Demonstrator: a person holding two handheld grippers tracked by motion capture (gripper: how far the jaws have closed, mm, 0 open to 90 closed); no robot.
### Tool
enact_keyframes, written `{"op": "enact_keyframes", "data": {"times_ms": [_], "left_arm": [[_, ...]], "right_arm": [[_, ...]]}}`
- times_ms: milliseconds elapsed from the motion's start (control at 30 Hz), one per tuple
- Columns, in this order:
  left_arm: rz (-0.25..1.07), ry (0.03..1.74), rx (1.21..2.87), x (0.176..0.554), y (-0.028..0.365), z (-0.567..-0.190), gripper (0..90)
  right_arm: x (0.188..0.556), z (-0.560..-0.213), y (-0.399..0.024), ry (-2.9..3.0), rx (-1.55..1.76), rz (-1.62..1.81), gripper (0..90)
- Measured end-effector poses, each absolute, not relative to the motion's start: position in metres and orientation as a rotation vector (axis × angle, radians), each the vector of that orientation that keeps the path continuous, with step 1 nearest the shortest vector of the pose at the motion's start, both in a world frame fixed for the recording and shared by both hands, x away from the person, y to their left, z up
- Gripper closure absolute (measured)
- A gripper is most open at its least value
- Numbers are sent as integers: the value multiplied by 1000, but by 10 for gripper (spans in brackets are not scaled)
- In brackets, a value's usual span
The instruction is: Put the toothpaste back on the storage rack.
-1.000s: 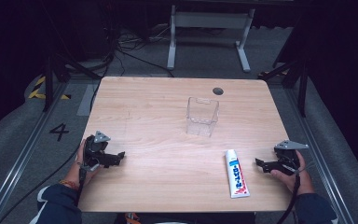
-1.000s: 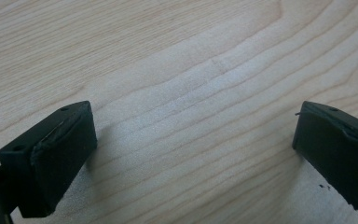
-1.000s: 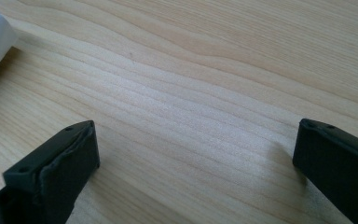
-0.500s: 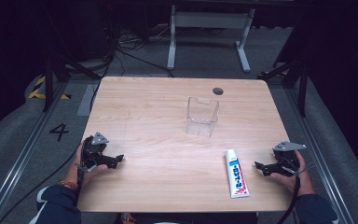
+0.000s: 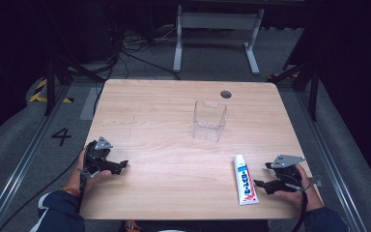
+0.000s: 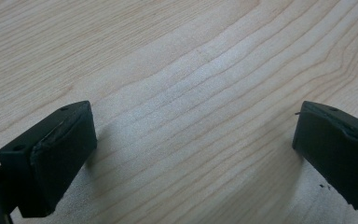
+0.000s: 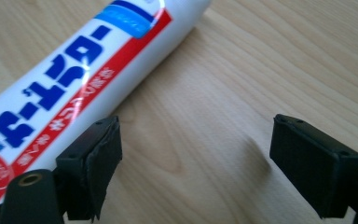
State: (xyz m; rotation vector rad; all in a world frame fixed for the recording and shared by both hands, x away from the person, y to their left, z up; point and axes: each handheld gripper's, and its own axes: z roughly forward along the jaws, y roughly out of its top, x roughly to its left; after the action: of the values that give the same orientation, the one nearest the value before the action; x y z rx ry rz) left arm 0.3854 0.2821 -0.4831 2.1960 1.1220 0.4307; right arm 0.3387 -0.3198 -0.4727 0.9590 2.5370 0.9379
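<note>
Here the left gripper (image 5: 121, 166) rests at the desk's (image 5: 164, 121) near-left edge, fingers (image 6: 51, 154) spread over bare wood. The right gripper (image 5: 261, 185) sits near-right, fingers (image 7: 93, 163) spread just beside the toothpaste tube (image 5: 245, 180). A clear box (image 5: 209, 121) stands mid-desk.

A white toothpaste tube (image 5: 245, 180) with red and blue print lies flat near the desk's (image 5: 164, 121) front right edge. A clear, seemingly empty plastic box (image 5: 209, 120) stands upright mid-desk.
</note>
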Motion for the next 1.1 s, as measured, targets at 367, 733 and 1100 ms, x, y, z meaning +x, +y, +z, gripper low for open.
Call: {"op": "enact_keyframes", "data": {"times_ms": [367,733,1100], "left_arm": [[430,1123,2194,385,282,-483,1],[430,1123,2195,385,282,-483,1],[429,1121,2196,386,282,-483,0]], "right_arm": [[326,-470,-307,2566,869,949,185],[319,-467,-285,2613,743,899,189],[314,-459,-261,2629,621,874,167]]}}
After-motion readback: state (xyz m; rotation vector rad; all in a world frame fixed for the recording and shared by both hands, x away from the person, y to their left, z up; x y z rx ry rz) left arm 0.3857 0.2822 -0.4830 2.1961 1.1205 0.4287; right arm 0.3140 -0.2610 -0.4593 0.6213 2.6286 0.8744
